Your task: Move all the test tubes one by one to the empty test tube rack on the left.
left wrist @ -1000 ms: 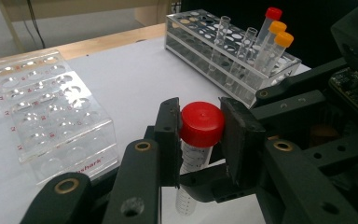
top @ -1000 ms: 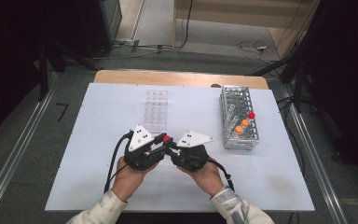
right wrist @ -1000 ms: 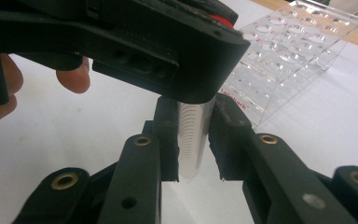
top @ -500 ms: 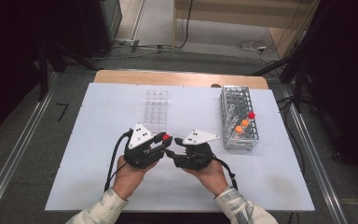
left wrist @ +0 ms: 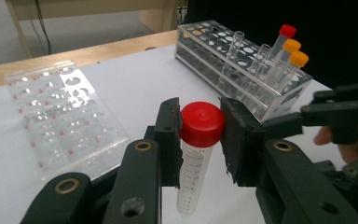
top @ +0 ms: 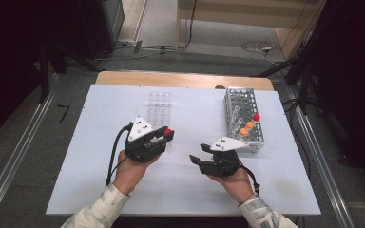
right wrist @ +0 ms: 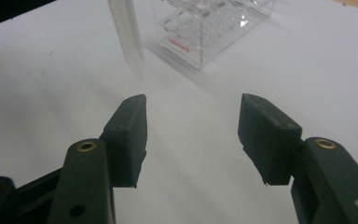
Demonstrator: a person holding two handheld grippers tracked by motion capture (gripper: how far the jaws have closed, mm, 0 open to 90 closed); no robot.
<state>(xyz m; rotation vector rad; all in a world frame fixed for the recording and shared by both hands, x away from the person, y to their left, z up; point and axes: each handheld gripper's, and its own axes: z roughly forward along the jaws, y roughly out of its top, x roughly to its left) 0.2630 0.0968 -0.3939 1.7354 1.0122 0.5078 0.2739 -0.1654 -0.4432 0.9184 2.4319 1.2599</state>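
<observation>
White tabletop [top: 100, 190], dark room behind, cables on the floor past the far edge.

Landmark: clear plastic rack [top: 159, 105], lying toward the far side of the table.

Left gripper [top: 164, 137], just near-side of the clear plastic rack: jaws pinching a red-capped tube [top: 167, 131] by the cap, the graduated clear body hanging below, tip apart from the table as far as I can tell.

Right gripper [top: 196, 160], to the right of the clear plastic rack and nearer the person: jaws spread, nothing between them; they have just been opening.

Metal wire rack [top: 243, 118], well to the right of the clear plastic rack: holds one red-capped and two orange-capped tubes, plus some bare ones.

Handling, my judgement: the tube looks empty, so light; stiff plastic, smooth and tapered, likely to slip if gripped on the body. The ribbed cap is the surer hold, as now. A squeeze on the cap should not harm it.

Views compared: the left gripper view [left wrist: 200, 123] shows the pads flat against both sides of the cap and the printed scale on the body; the high view gives no more than a red dot. The right gripper view [right wrist: 128, 32] shows the tube's lower body and tip from the side; the cap is cut off at its top edge.
</observation>
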